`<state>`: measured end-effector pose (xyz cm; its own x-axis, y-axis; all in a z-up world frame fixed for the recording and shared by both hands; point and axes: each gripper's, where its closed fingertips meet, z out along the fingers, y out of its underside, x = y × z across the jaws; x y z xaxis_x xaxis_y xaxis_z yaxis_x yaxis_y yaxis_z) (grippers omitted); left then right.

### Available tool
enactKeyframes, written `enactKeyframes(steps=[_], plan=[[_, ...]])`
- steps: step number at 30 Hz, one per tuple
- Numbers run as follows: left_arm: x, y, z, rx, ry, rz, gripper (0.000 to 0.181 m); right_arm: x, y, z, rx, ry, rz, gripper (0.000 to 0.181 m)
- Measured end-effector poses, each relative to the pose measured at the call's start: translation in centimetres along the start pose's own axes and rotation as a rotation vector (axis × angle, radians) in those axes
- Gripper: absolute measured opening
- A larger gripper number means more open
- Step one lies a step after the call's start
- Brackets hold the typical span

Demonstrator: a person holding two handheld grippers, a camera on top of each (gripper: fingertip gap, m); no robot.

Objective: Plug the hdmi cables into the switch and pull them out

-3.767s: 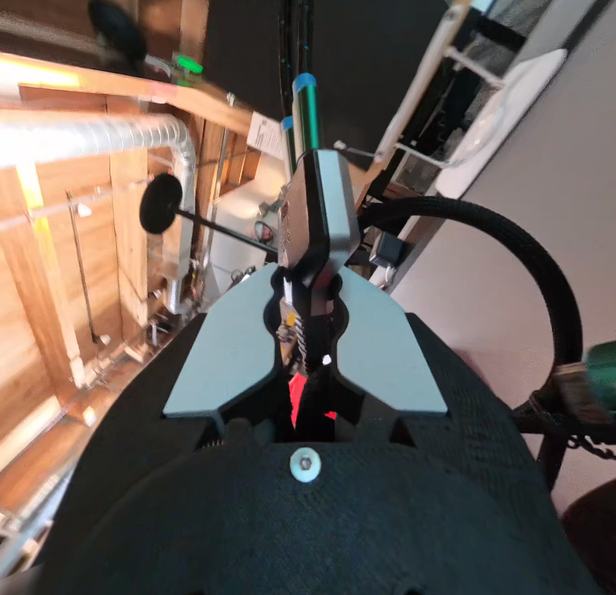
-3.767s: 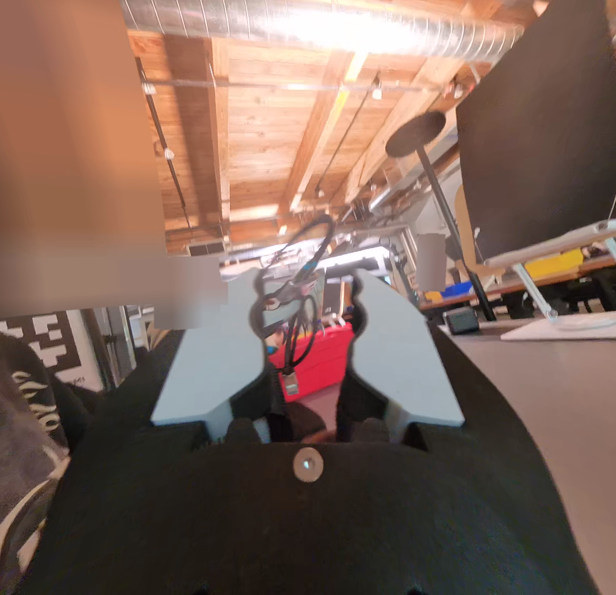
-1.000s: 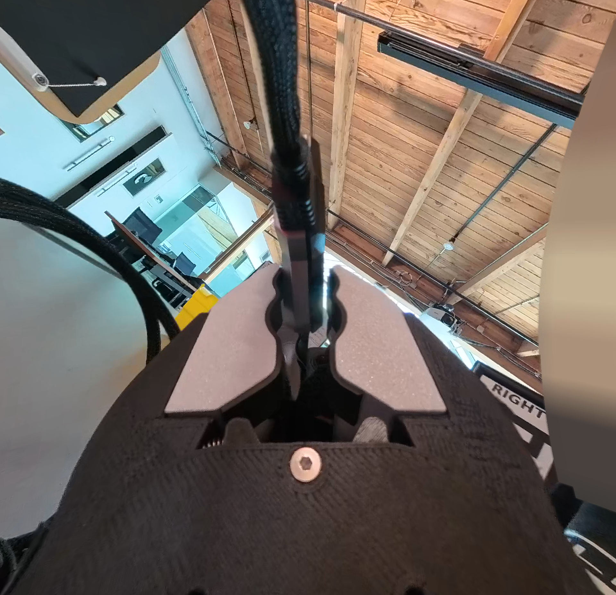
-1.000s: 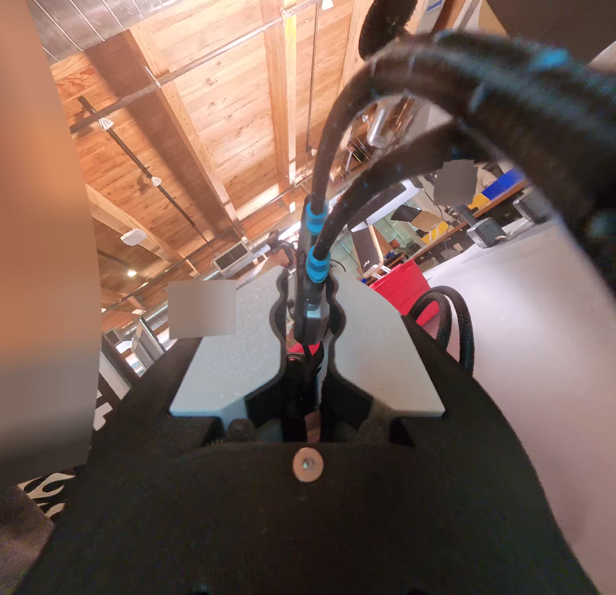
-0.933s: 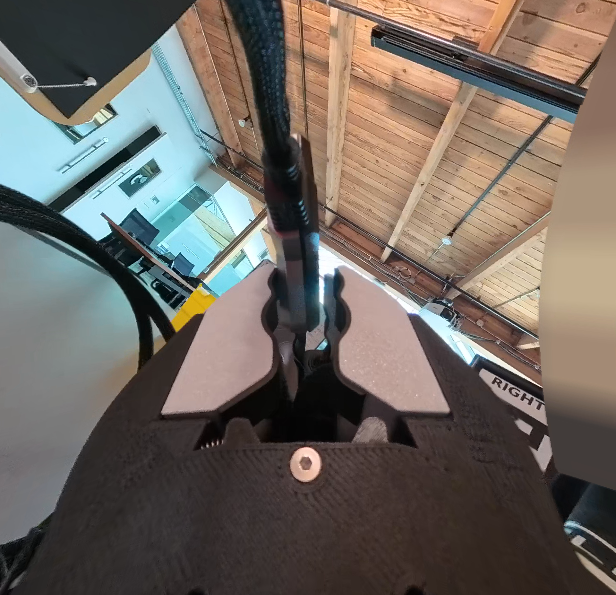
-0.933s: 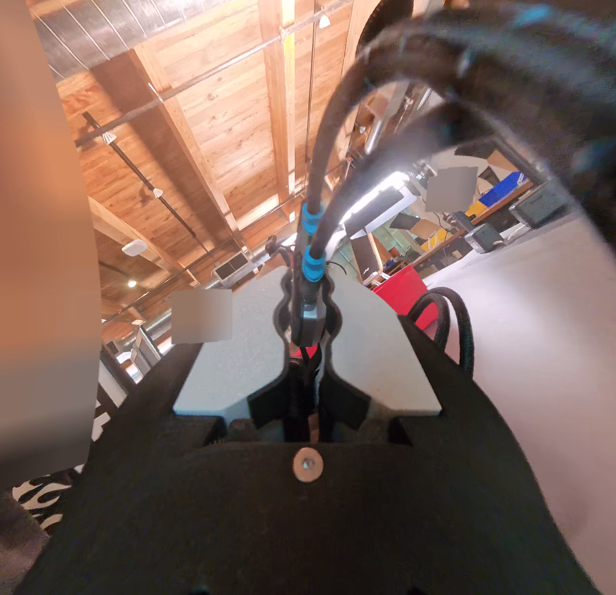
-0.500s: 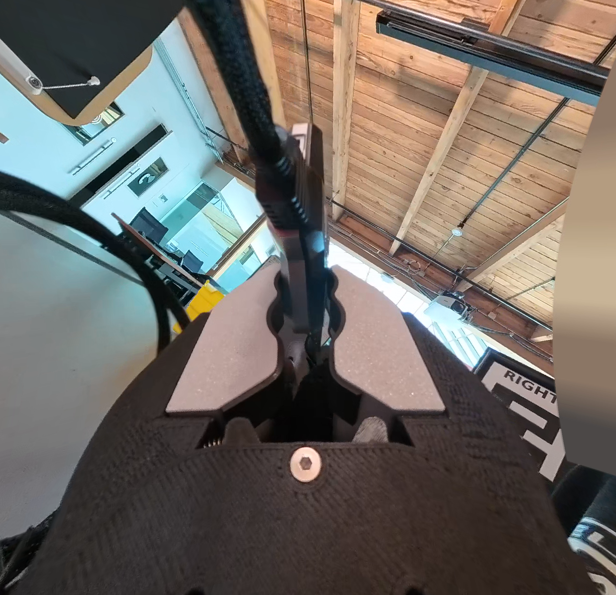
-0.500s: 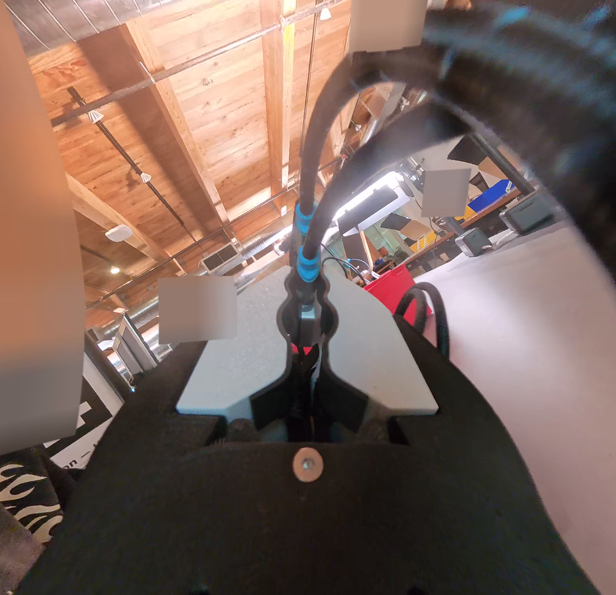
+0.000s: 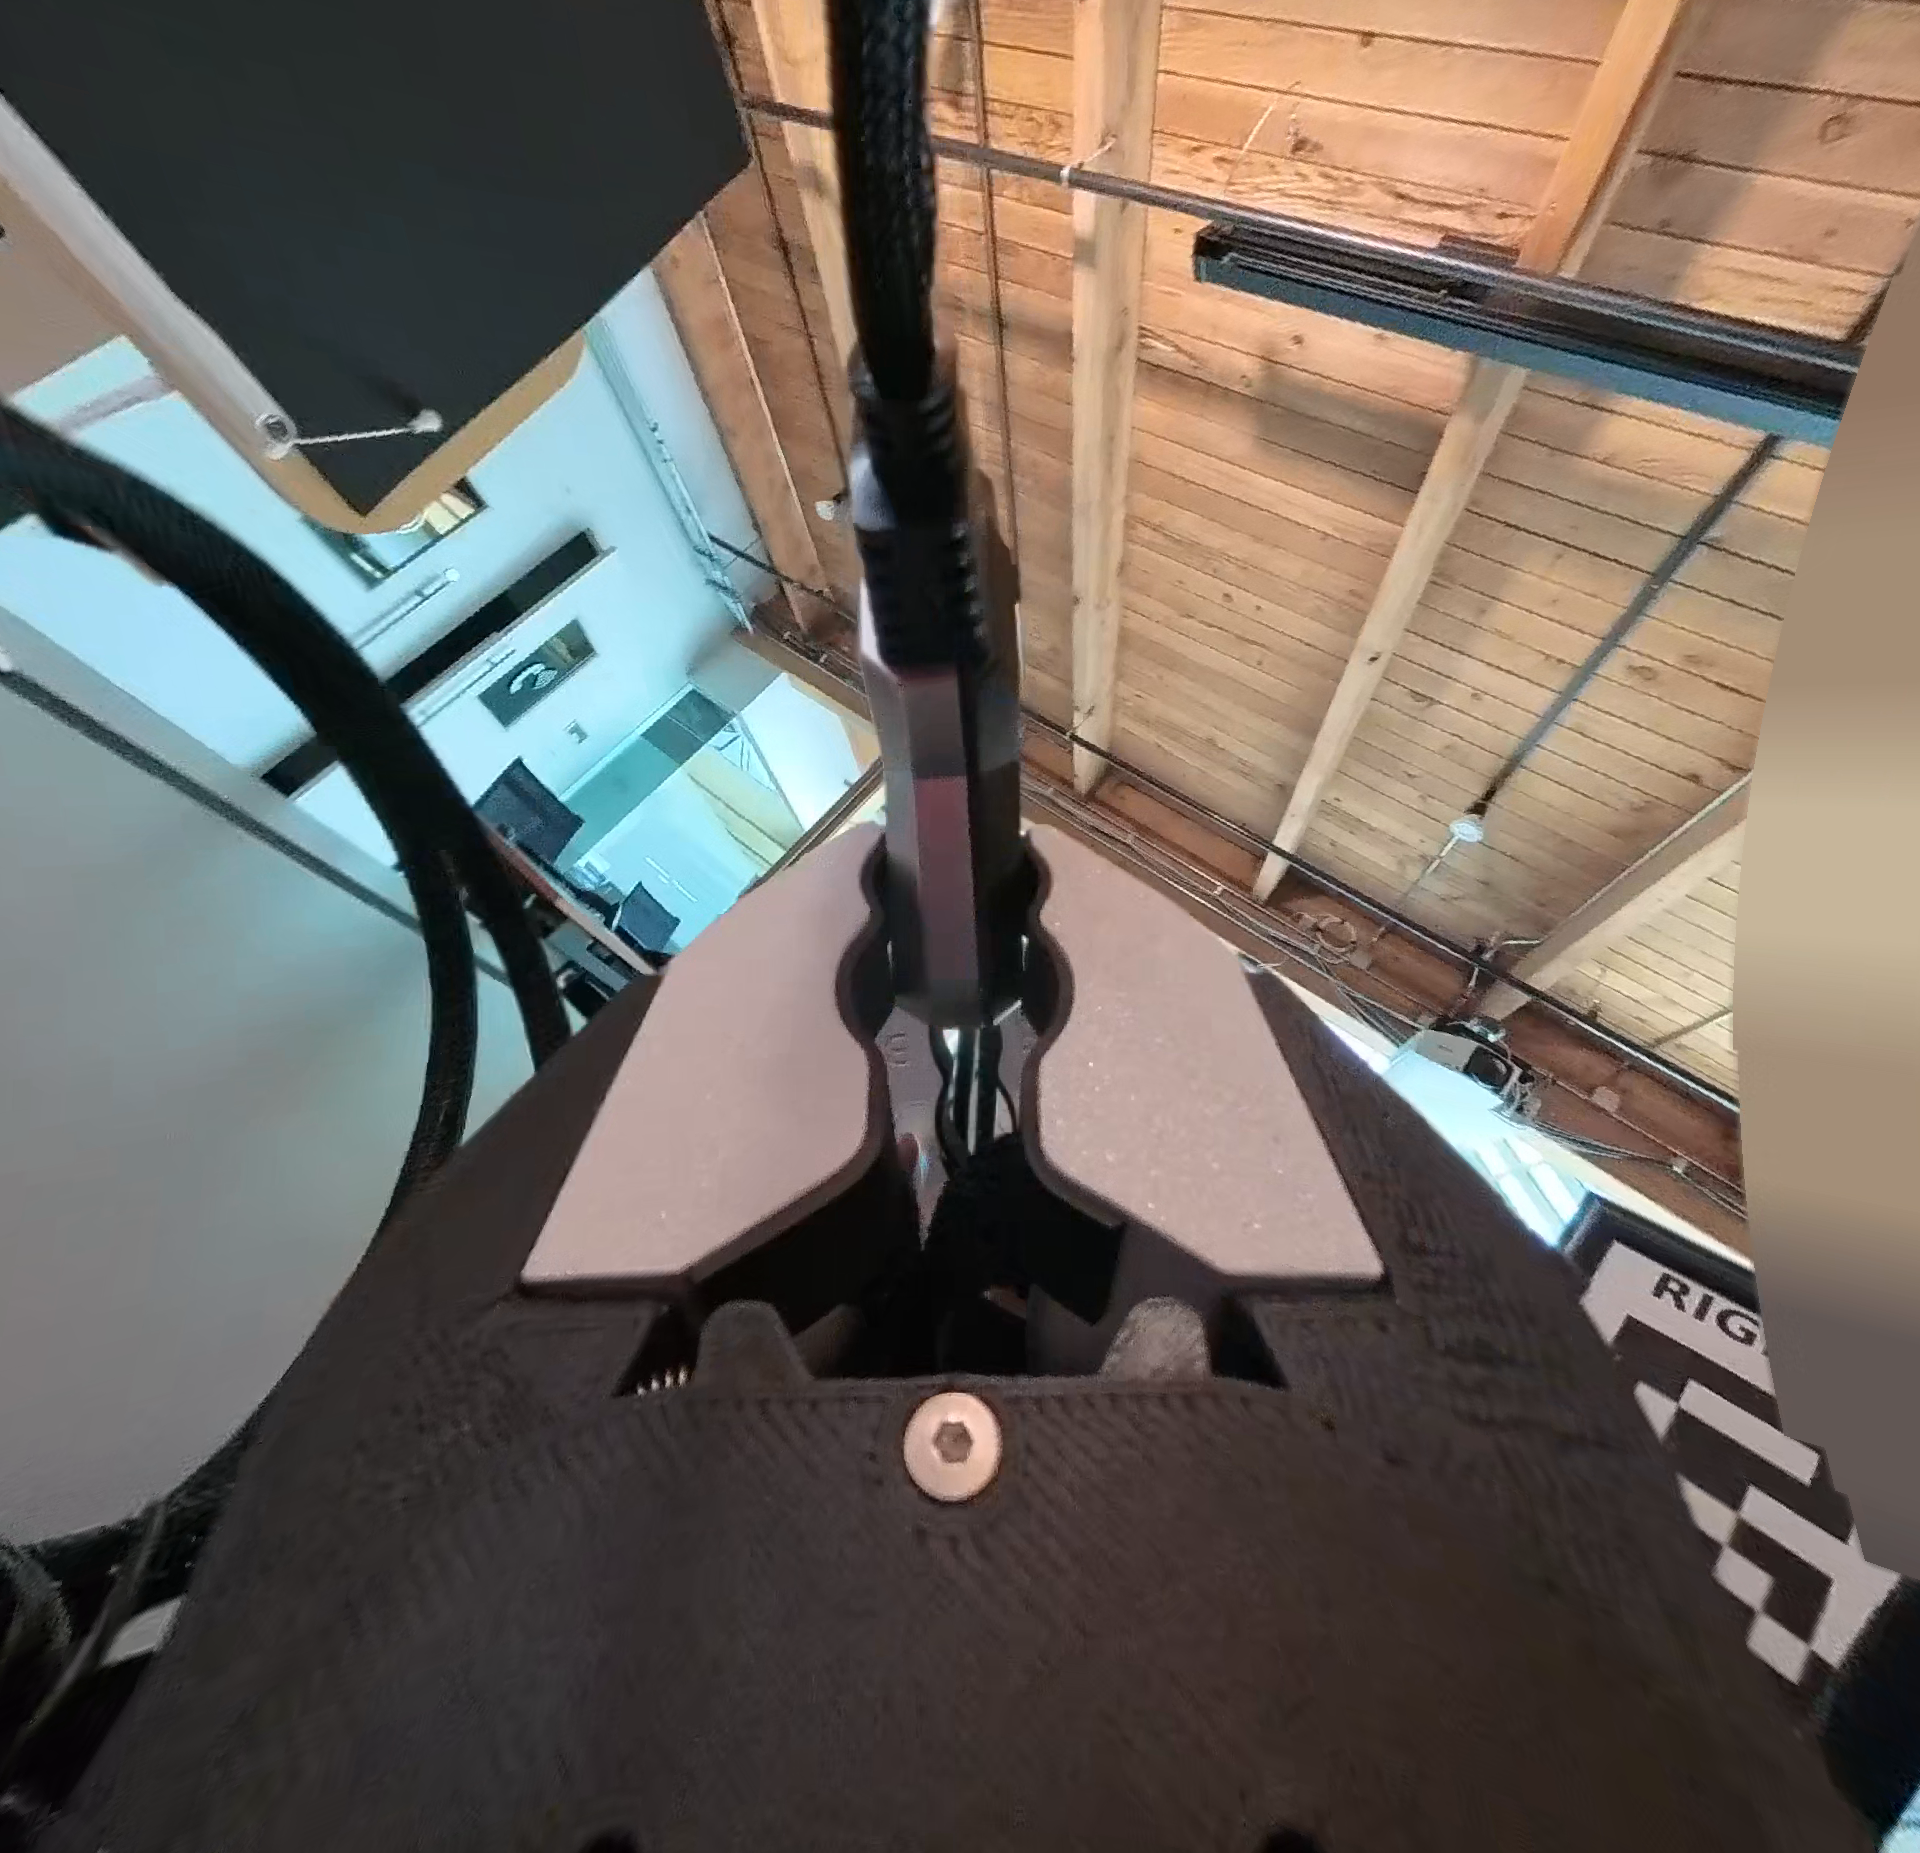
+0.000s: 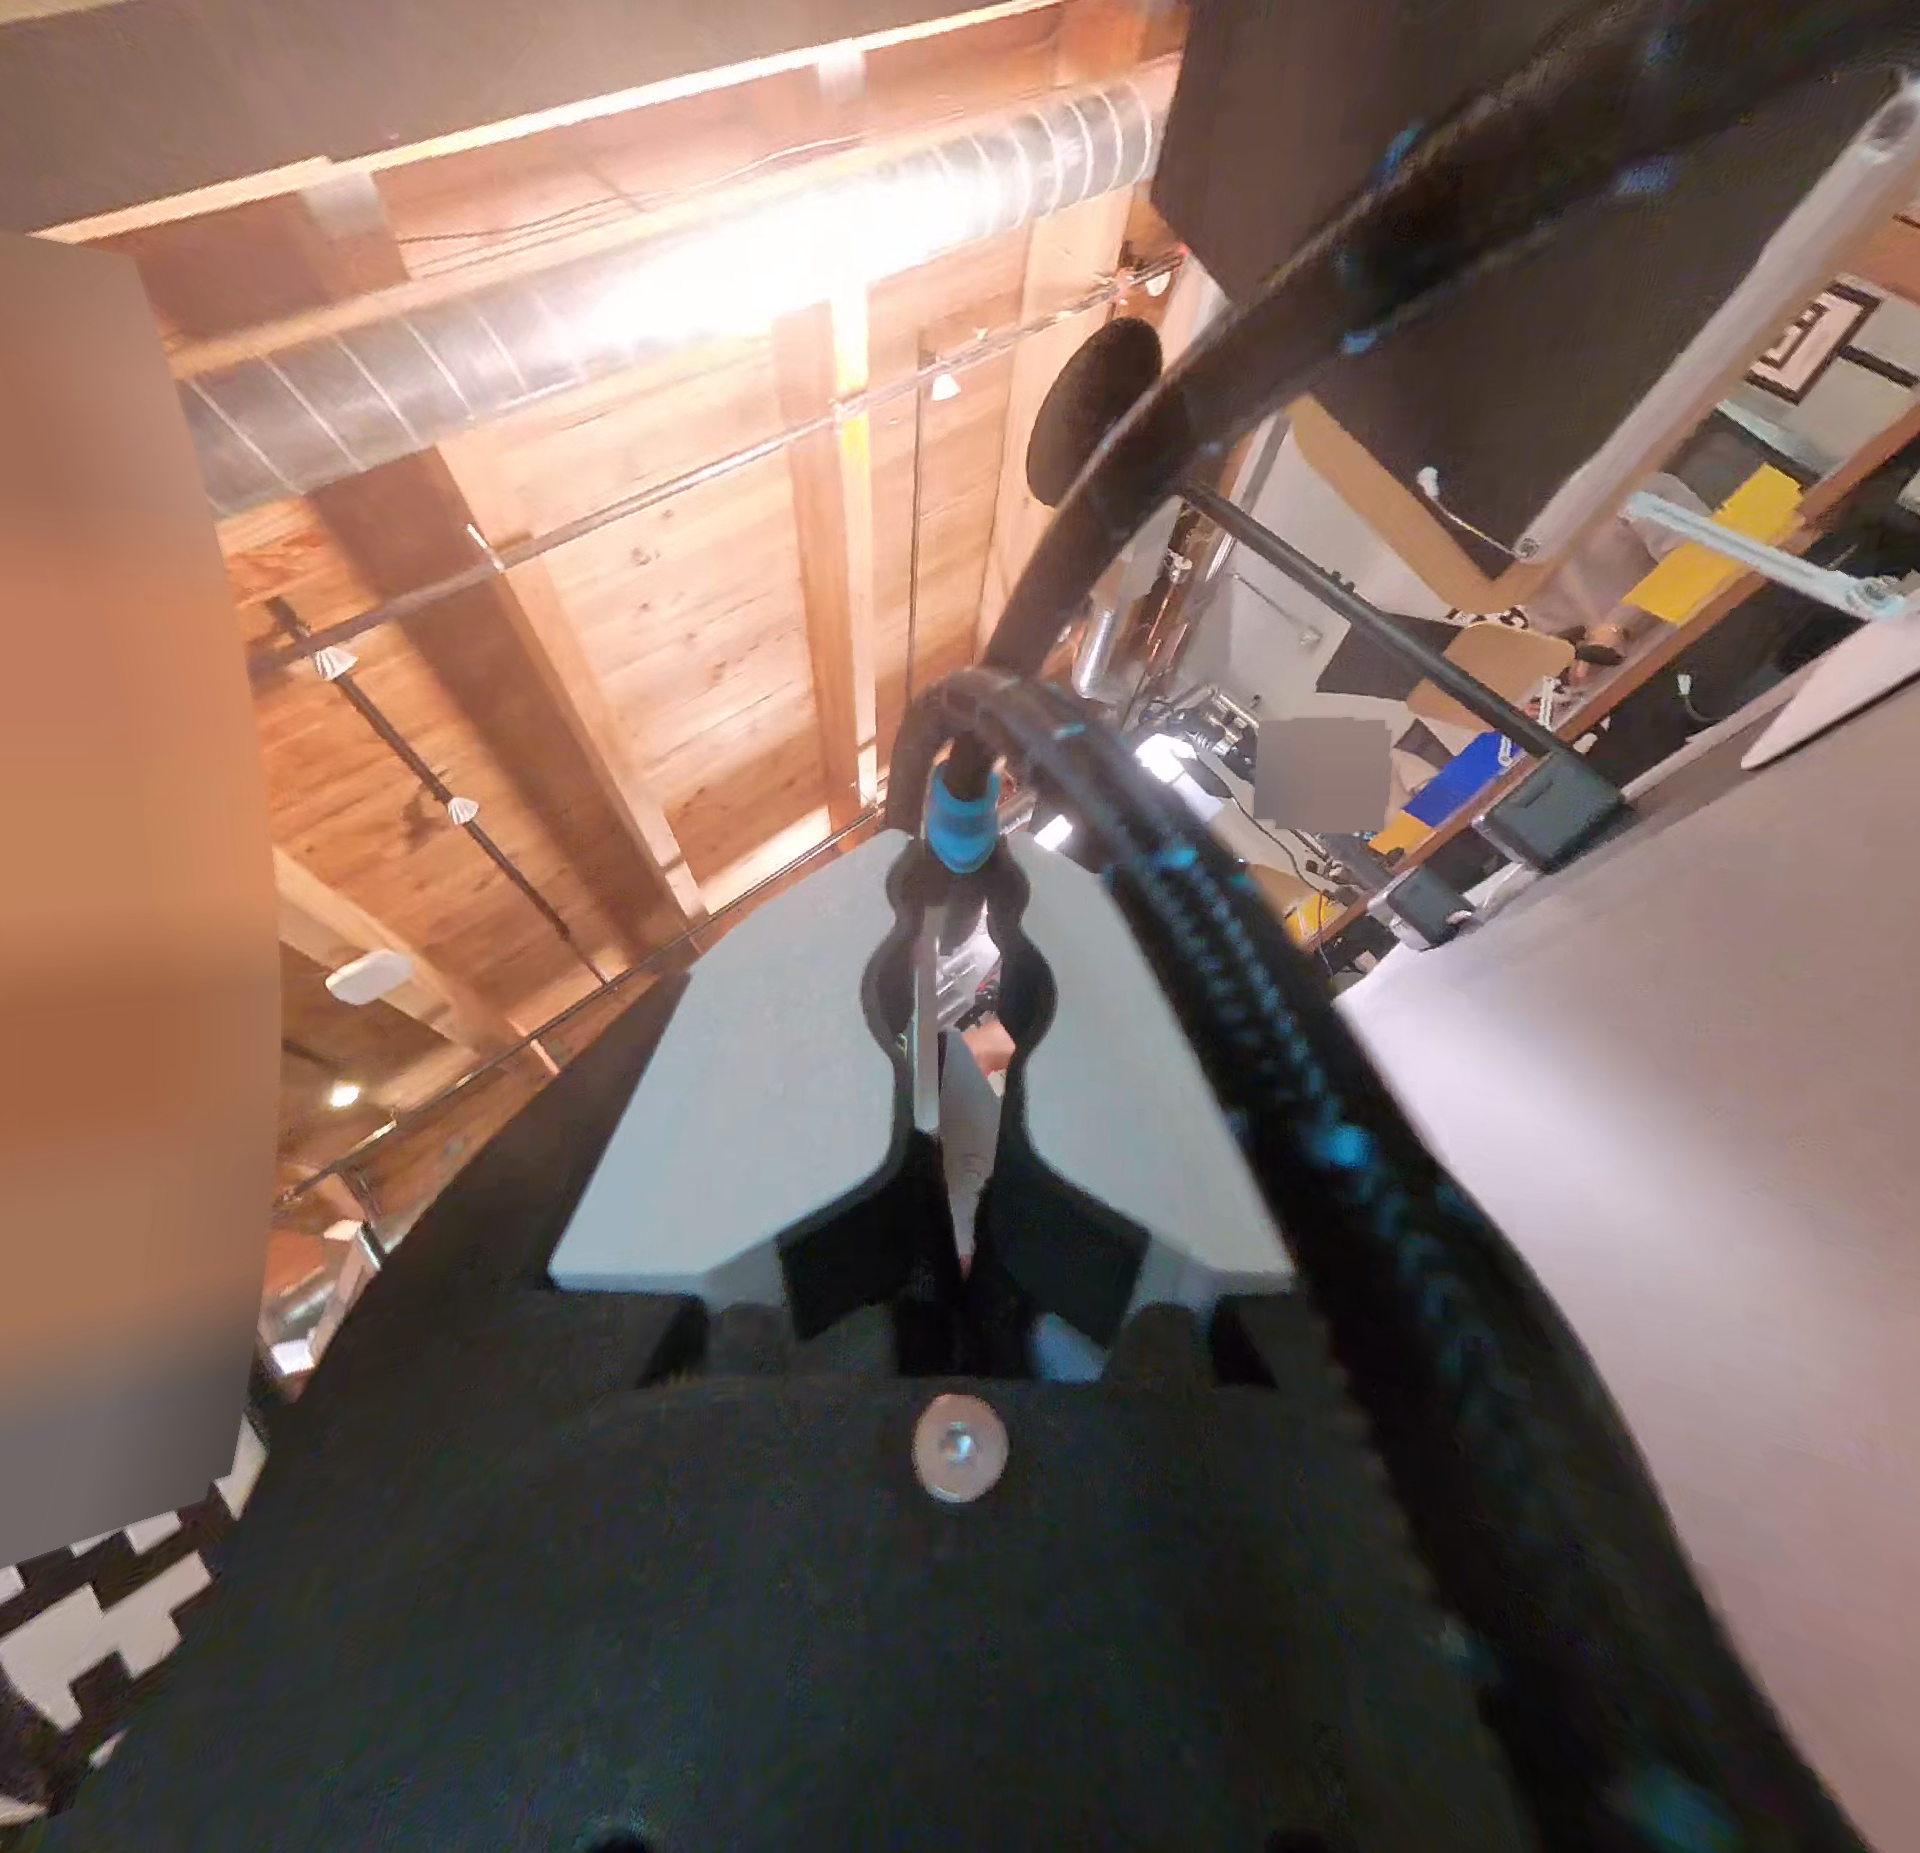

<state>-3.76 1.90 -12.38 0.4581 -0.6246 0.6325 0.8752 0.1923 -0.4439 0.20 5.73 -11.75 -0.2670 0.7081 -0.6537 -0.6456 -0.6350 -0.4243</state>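
Observation:
My left gripper (image 9: 951, 930) is shut on the grey metal plug (image 9: 935, 764) of a black braided hdmi cable (image 9: 883, 193) that runs straight up out of view. A dark flat piece stands edge-on just behind the plug; I cannot tell whether it is the switch. My right gripper (image 10: 956, 930) is shut on a thin silver-grey piece (image 10: 925, 1024) below a blue band (image 10: 961, 816) on a black cable. That blue-flecked cable (image 10: 1226, 972) loops over and crosses the right finger.
Both views point up at a wooden ceiling. A grey table (image 10: 1662, 1076) lies to the right, also in the left wrist view (image 9: 156, 972). A black panel on a stand (image 9: 312, 141) hangs over it. A cable loop (image 9: 416, 816) curves at the left.
The right view has swung round: one blue band shows instead of two, and the cable now lies across the right finger. The left plug stands straighter. Both grippers stay shut.

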Motion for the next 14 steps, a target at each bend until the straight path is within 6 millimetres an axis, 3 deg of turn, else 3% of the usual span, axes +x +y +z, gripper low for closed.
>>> enactKeyframes(steps=[3,5,9,14], plan=[[0.2,0.3,0.0,-0.017,0.005,0.016,0.020,-0.4,1.1,0.0,-0.084,-0.021,-0.001,0.012],[0.4,0.4,0.0,-0.022,0.013,0.023,0.020,-1.3,3.1,-0.2,-0.238,-0.050,0.021,0.011],[0.5,0.3,-0.1,-0.012,0.022,0.013,0.021,-4.7,6.2,-1.4,-0.474,-0.126,0.015,0.012],[0.1,1.0,0.0,-0.053,-0.005,0.000,0.021,-11.1,12.6,-6.7,-0.975,-0.349,0.014,0.012]])
